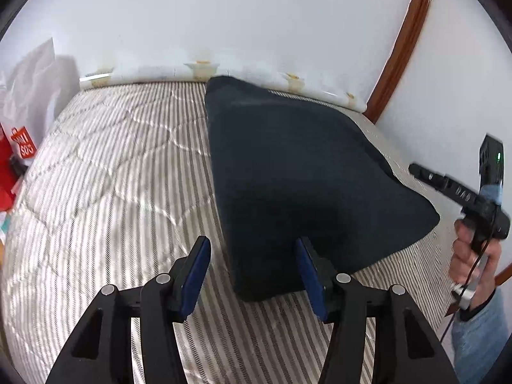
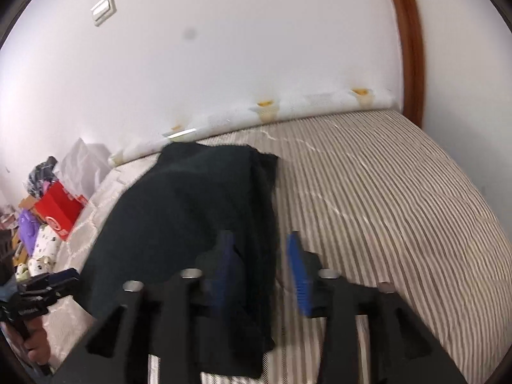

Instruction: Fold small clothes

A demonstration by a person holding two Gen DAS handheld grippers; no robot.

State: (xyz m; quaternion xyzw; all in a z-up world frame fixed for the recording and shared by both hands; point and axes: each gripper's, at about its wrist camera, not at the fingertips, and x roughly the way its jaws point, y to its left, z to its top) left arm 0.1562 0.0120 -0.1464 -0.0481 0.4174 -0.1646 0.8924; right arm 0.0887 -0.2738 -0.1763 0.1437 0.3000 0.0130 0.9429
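Observation:
A dark navy garment (image 1: 294, 172) lies folded flat on the striped mattress (image 1: 112, 166). My left gripper (image 1: 252, 272) is open, its blue pads either side of the garment's near left corner, holding nothing. In the right wrist view the garment (image 2: 185, 224) lies left of centre. My right gripper (image 2: 260, 268) is open over the garment's right edge, one blue pad above the cloth, the other above the mattress (image 2: 384, 198). The right gripper also shows at the right edge of the left wrist view (image 1: 416, 169), held by a hand.
A white wall (image 1: 256, 25) runs behind the bed, with a brown wooden frame (image 1: 403, 41) at the right. A red bag (image 1: 12, 166) and white bag stand left of the bed. A red box (image 2: 59, 211) and piled items sit there too.

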